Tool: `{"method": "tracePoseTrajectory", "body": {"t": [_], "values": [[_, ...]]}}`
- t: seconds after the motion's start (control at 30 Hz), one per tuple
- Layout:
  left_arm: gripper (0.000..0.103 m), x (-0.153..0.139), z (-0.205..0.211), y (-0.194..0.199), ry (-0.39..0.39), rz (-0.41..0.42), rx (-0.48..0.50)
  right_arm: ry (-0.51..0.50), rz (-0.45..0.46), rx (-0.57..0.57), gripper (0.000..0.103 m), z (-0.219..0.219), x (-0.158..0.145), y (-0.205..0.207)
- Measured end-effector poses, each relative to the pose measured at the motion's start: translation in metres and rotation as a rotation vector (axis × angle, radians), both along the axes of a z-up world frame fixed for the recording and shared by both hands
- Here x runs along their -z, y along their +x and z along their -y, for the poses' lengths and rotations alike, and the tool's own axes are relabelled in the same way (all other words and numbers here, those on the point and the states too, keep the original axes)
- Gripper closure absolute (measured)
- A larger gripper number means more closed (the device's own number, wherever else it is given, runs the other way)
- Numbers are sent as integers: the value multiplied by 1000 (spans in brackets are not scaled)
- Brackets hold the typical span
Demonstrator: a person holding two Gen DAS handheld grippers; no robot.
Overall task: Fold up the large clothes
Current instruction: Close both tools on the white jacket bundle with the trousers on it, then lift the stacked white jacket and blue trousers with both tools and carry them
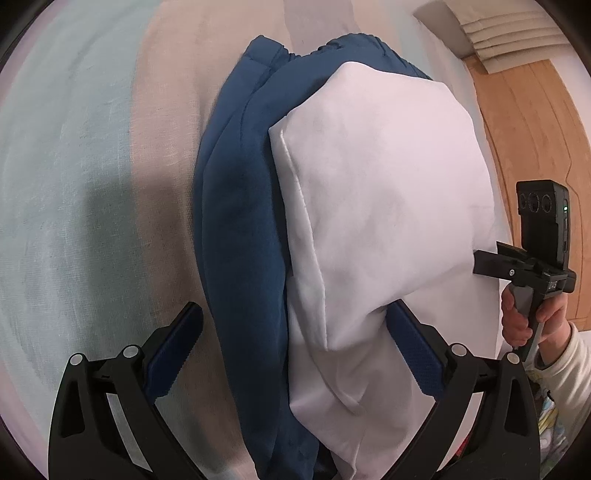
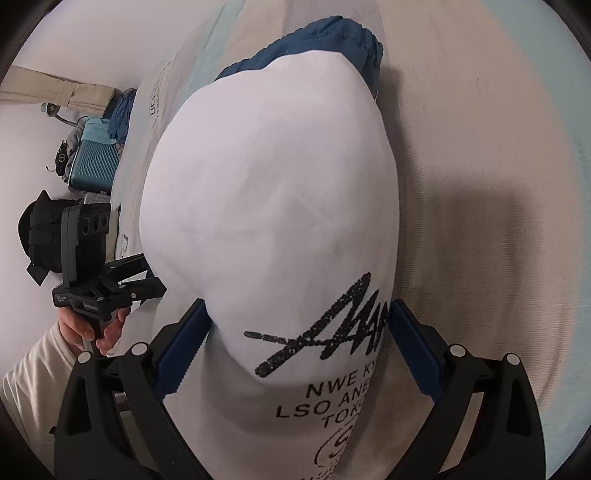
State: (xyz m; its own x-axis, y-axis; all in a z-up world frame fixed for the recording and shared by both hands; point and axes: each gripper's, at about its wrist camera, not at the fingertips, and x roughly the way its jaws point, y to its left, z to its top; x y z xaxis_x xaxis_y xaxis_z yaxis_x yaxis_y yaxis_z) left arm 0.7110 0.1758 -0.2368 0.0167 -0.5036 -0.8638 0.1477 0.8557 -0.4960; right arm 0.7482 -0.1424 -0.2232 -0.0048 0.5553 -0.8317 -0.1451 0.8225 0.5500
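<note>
A folded white shirt [image 1: 384, 192] lies on top of a folded blue garment [image 1: 240, 206] on the bed. My left gripper [image 1: 295, 308] is open wide and straddles the near end of this stack; its left finger stands clear of the blue cloth, and white cloth covers the tip of its right finger. In the right wrist view the white shirt [image 2: 269, 206], with black print on it, bulges between the fingers of my right gripper [image 2: 297, 304]. That gripper is also open wide, and both pads touch the cloth. A blue garment [image 2: 332, 33] shows at the far end.
The bed sheet [image 1: 74, 166] has pale green and beige bands. A wooden floor [image 1: 535, 147] lies past the bed's right side. A teal suitcase [image 2: 96, 162] and a black bag [image 2: 40, 229] stand on the other side. A hand [image 1: 532, 321] holds the other gripper.
</note>
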Motion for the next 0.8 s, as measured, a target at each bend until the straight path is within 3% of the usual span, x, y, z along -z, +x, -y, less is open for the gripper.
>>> {"method": "tracePoseTrajectory", "body": {"t": [0.57, 0.8], "values": [[5, 6, 20, -4, 21, 21, -3, -31, -11, -5, 11, -21, 12, -2], [5, -13, 29, -3, 148, 141, 12, -24, -50, 8, 11, -28, 25, -4]]}}
